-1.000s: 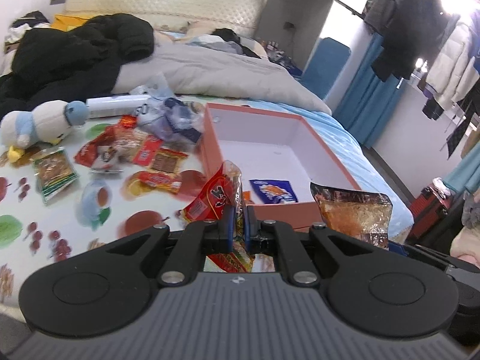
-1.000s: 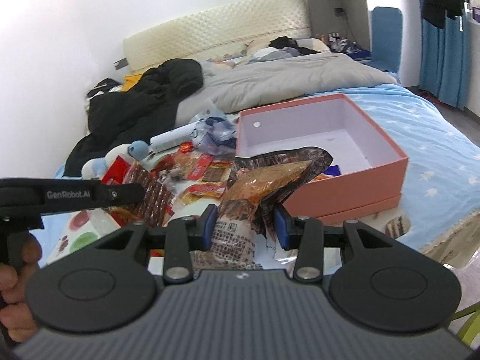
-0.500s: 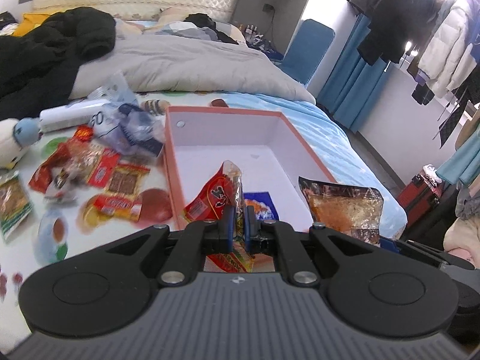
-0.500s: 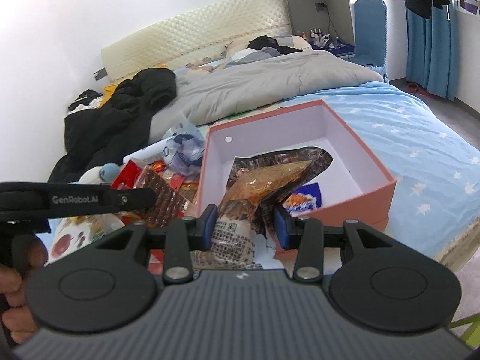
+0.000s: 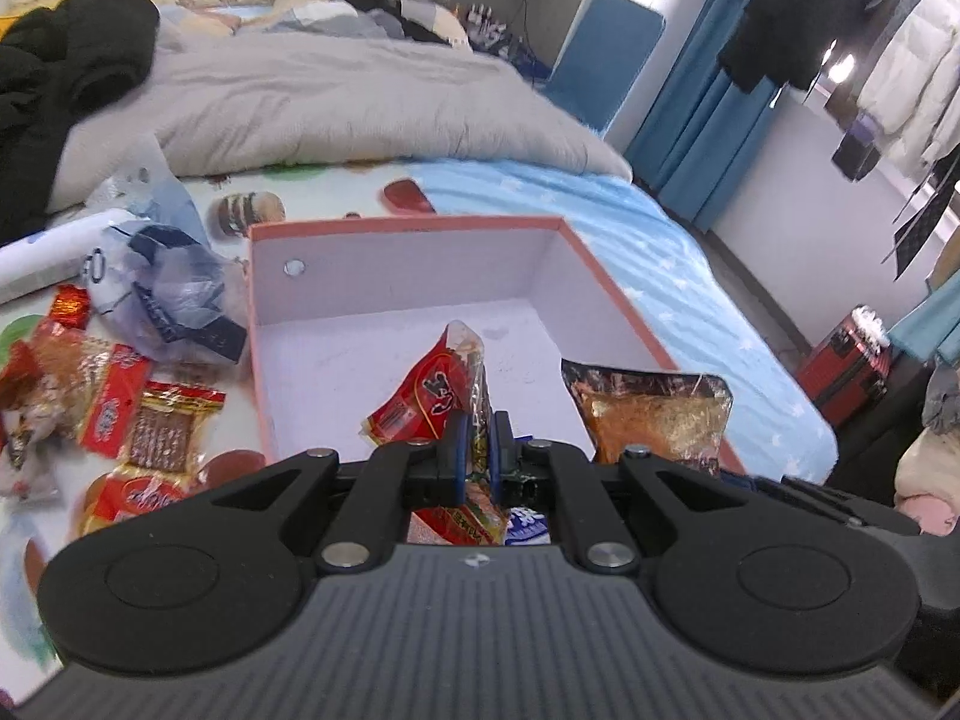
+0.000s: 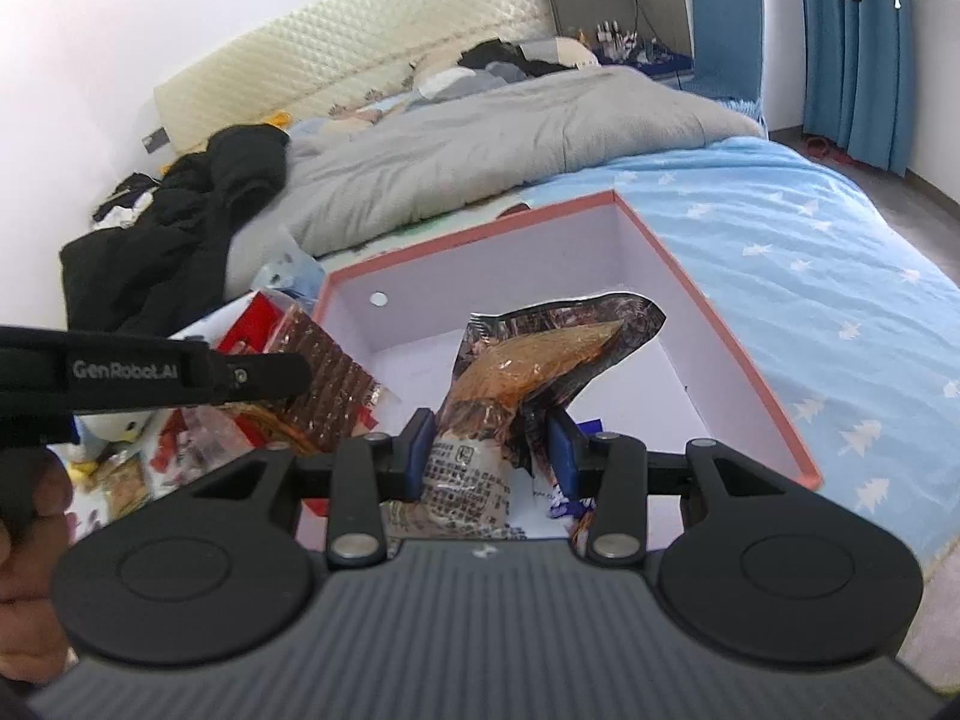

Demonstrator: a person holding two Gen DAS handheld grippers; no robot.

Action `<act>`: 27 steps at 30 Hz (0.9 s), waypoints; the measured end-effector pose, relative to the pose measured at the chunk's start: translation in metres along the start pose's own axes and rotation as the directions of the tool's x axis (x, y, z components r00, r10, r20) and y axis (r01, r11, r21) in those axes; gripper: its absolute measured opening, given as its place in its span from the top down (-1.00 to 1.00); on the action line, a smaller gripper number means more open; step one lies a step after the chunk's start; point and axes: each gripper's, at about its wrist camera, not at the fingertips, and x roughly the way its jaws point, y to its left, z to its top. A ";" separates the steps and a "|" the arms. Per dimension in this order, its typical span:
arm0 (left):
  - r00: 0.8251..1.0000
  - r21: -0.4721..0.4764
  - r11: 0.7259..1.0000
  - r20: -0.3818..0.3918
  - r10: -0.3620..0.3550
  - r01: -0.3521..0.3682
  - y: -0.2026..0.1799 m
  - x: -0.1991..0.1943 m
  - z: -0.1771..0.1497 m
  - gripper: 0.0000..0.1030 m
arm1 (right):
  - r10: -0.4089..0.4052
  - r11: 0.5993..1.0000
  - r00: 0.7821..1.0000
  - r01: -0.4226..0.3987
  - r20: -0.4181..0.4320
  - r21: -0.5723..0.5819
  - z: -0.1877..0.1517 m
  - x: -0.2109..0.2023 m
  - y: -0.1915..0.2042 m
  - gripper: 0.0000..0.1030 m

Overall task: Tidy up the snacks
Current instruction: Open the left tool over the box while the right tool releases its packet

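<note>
My left gripper (image 5: 475, 441) is shut on a red snack packet (image 5: 433, 390) and holds it over the near part of the open pink box (image 5: 408, 227). My right gripper (image 6: 490, 444) is shut on a brown-orange snack bag (image 6: 528, 360), also above the box (image 6: 714, 324); that bag shows in the left wrist view (image 5: 651, 414) at the right. A blue snack packet (image 6: 567, 501) lies on the box floor, mostly hidden by the grippers. The left gripper's body (image 6: 150, 372) crosses the right wrist view at the left.
Several loose snack packets (image 5: 156, 420) and a crumpled plastic bag (image 5: 156, 282) lie on the printed mat left of the box. A grey duvet (image 5: 336, 96) and black coat (image 5: 60, 60) lie behind. A red suitcase (image 5: 852, 360) stands beside the bed at the right.
Both grippers have moved forward with their packets, from in front of the box's near wall to above its inside. The box now fills more of both views.
</note>
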 end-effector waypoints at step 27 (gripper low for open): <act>0.999 0.039 0.999 -0.026 0.025 -0.024 0.010 0.007 0.004 0.63 | -0.016 0.999 0.998 0.019 -0.060 0.047 0.008 0.046 -0.021 -0.12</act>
